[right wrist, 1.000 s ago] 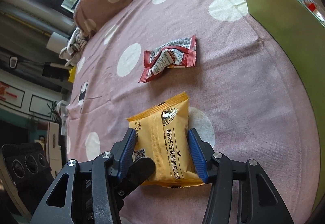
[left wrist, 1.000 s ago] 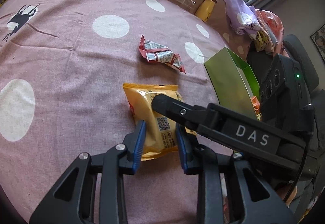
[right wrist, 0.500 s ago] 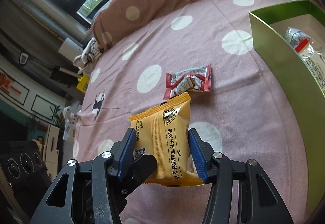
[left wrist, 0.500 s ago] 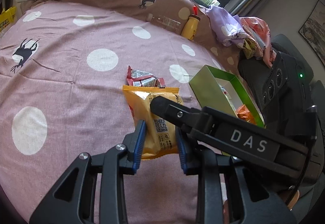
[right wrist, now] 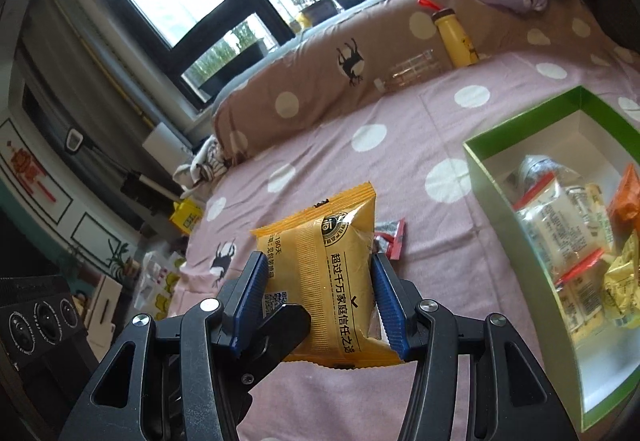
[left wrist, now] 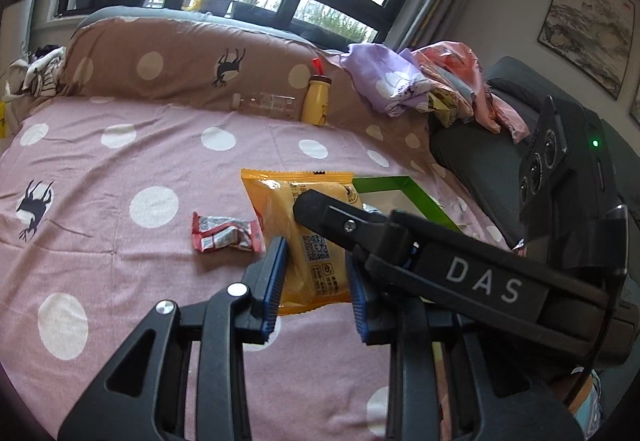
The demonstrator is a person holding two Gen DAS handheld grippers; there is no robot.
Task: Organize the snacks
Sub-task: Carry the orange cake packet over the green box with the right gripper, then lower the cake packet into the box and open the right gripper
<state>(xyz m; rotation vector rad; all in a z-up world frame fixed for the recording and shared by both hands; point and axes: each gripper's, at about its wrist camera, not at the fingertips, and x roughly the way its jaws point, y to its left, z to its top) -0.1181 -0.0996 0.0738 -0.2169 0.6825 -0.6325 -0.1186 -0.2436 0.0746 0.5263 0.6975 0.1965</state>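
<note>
One green box (right wrist: 494, 187) sits open on the pink polka-dot bedspread (right wrist: 400, 161), holding several snacks: a clear packet with red trim (right wrist: 560, 213), an orange packet (right wrist: 626, 197) and a yellow wrapper (right wrist: 622, 281). Both the left gripper (left wrist: 316, 273) and right gripper (right wrist: 320, 297) are clamped on one yellow snack pack (right wrist: 336, 273), held just beside the box. A red-and-silver snack packet (left wrist: 226, 233) lies near the box.
</note>
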